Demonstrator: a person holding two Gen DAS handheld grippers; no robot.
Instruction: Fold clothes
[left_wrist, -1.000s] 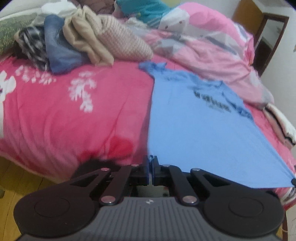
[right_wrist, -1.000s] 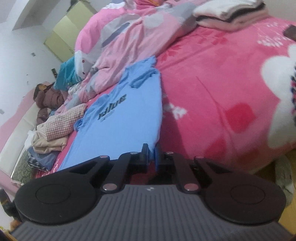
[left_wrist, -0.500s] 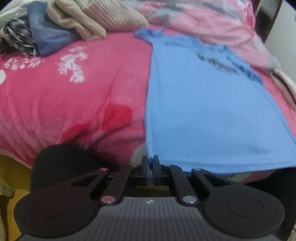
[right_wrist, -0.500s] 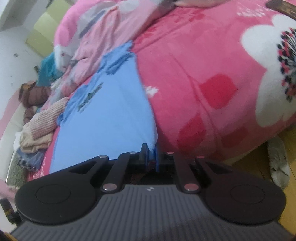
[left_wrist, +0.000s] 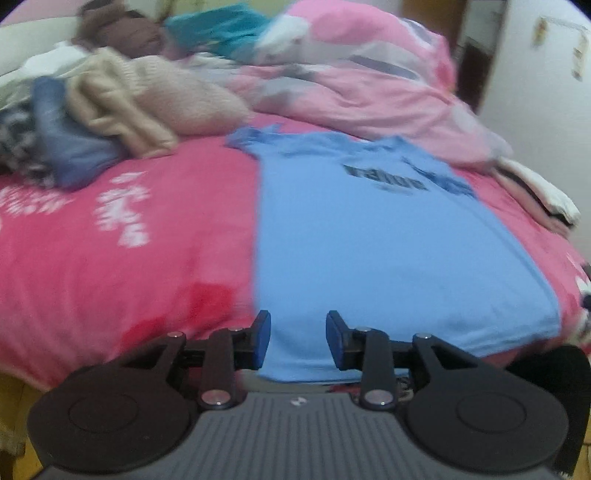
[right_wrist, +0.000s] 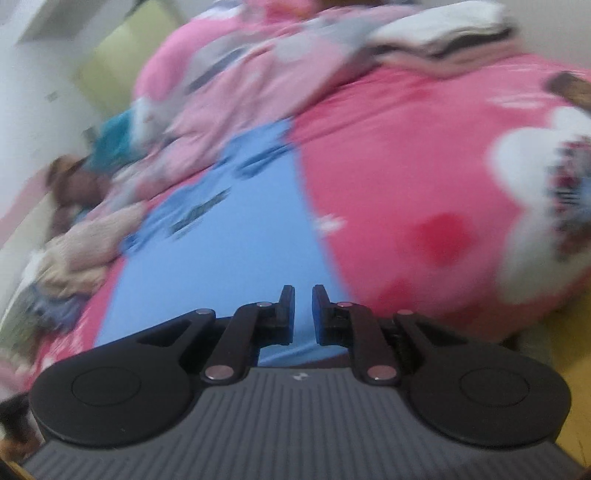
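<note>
A light blue T-shirt (left_wrist: 369, 236) with dark lettering lies spread flat on the pink bed cover (left_wrist: 110, 266), its hem toward me. My left gripper (left_wrist: 297, 334) hovers over the hem's left corner; its jaws are opening and the pads press on nothing. In the right wrist view the same blue T-shirt (right_wrist: 229, 258) runs away from me. My right gripper (right_wrist: 303, 312) sits over the hem's right corner; its jaws are opening with a narrow gap and no cloth is pinched between them.
A heap of unfolded clothes (left_wrist: 122, 110) lies at the back left. A crumpled pink quilt (left_wrist: 369, 85) fills the back. Folded laundry (right_wrist: 443, 26) sits at the far right of the bed. The bed's front edge drops to a yellow floor (right_wrist: 572, 387).
Both grippers were shut on the hem's corners; both have let go and now stand apart. The shirt has settled flat on the bed, and both views have lifted and blurred.
</note>
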